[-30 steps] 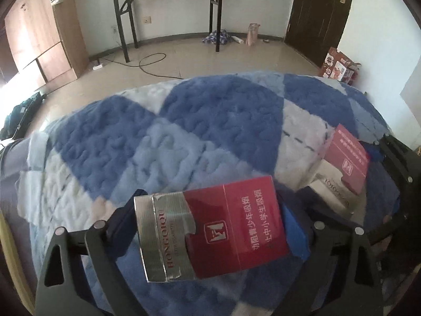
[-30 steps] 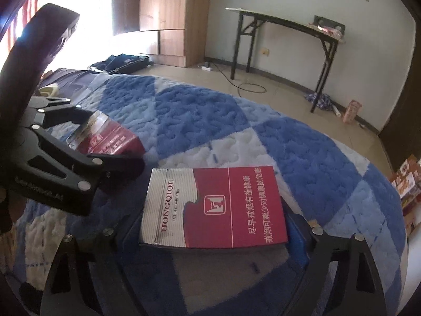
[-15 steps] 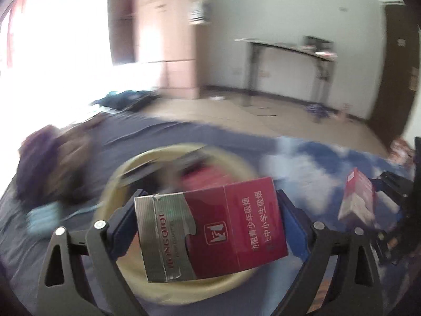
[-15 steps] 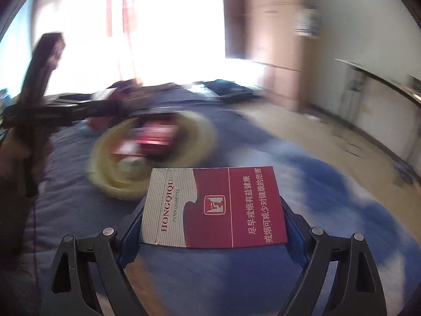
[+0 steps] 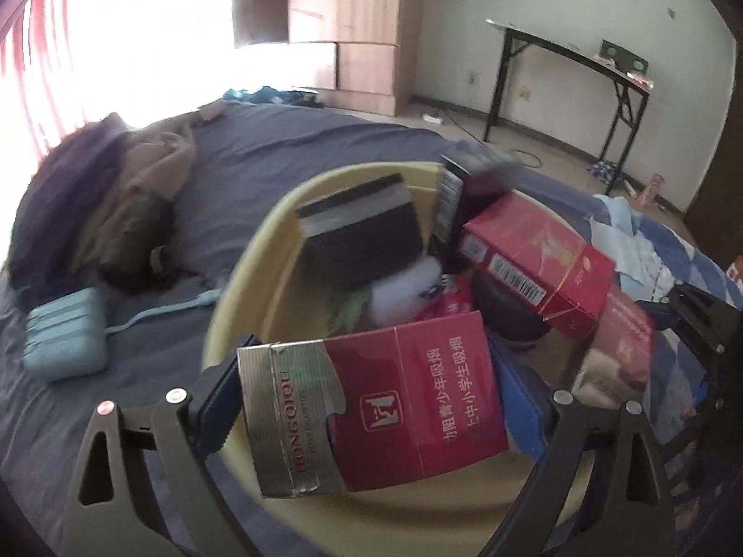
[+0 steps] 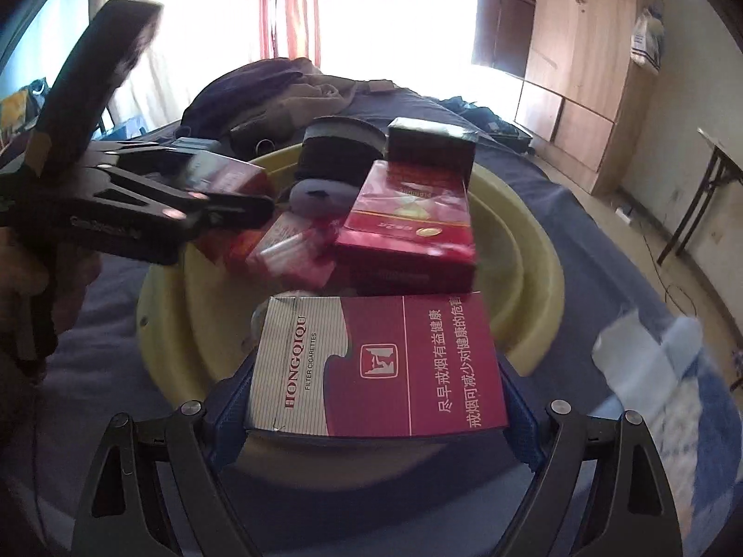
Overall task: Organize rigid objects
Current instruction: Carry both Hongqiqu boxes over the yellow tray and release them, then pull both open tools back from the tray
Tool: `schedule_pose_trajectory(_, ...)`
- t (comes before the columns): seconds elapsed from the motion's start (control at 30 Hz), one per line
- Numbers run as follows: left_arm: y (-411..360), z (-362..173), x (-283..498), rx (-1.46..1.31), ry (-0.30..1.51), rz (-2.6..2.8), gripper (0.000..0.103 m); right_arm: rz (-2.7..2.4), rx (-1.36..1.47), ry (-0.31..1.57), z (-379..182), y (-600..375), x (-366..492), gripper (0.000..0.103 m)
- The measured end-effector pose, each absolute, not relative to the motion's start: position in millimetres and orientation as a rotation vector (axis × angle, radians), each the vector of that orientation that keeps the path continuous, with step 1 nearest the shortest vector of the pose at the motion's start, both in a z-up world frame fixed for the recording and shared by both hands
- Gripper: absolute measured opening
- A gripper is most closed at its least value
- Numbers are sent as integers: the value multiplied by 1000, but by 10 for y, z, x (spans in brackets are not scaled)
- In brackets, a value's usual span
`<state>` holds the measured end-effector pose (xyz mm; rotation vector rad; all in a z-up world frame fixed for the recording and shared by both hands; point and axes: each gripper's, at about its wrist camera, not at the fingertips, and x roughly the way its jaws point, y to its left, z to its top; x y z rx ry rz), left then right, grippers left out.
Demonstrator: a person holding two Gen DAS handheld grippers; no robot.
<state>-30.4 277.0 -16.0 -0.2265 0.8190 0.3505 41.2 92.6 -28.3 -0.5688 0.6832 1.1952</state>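
Note:
My left gripper (image 5: pixel 371 411) is shut on a red and silver cigarette pack (image 5: pixel 371 404) and holds it over the near rim of a yellow basin (image 5: pixel 260 260). My right gripper (image 6: pixel 376 411) is shut on a second, like cigarette pack (image 6: pixel 378 366) above the basin's near rim (image 6: pixel 534 250). The basin holds several boxes, among them a red carton (image 5: pixel 534 264) (image 6: pixel 408 227), a dark box (image 5: pixel 362 232) and a white round thing. The left gripper also shows in the right wrist view (image 6: pixel 218 195), over the basin's left side. The right gripper shows at the left wrist view's right edge (image 5: pixel 645 343).
The basin sits on a dark blue bed sheet. A pile of brown and purple clothes (image 5: pixel 102 195) lies behind it, and a light blue power bank (image 5: pixel 65 334) with a cable lies to the left. A blue checked blanket (image 6: pixel 673 394) lies on the right. A wardrobe and a folding table stand beyond.
Both grippers swung from over the blue checked blanket to over the yellow basin, each still holding its cigarette pack.

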Motion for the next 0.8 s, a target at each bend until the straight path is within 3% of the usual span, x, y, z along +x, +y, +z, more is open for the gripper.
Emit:
schedule_pose_trajectory(0.2,2736,-235,-100,-217,850,348,95,1191,-546,678,-397,1073,523,90)
schedule_pose_trajectory(0.3,2755,-284,-111,-238,856,338,101,1208,-532,679,-422,1070,486,103)
schedule_pose_trajectory(0.5,2380,96,-523,-142,746,356,103,1262,-480,649,-293,757,299,103)
schedule_pose_trajectory(0.6,2172,198,-841,-220,675,383,103,1264,-407,625,-194,430,256,103)
schedule_pose_trajectory(0.8,1713,-191,-1331,-308,649,431,103,1224,-446,653,-342,-50,152,103)
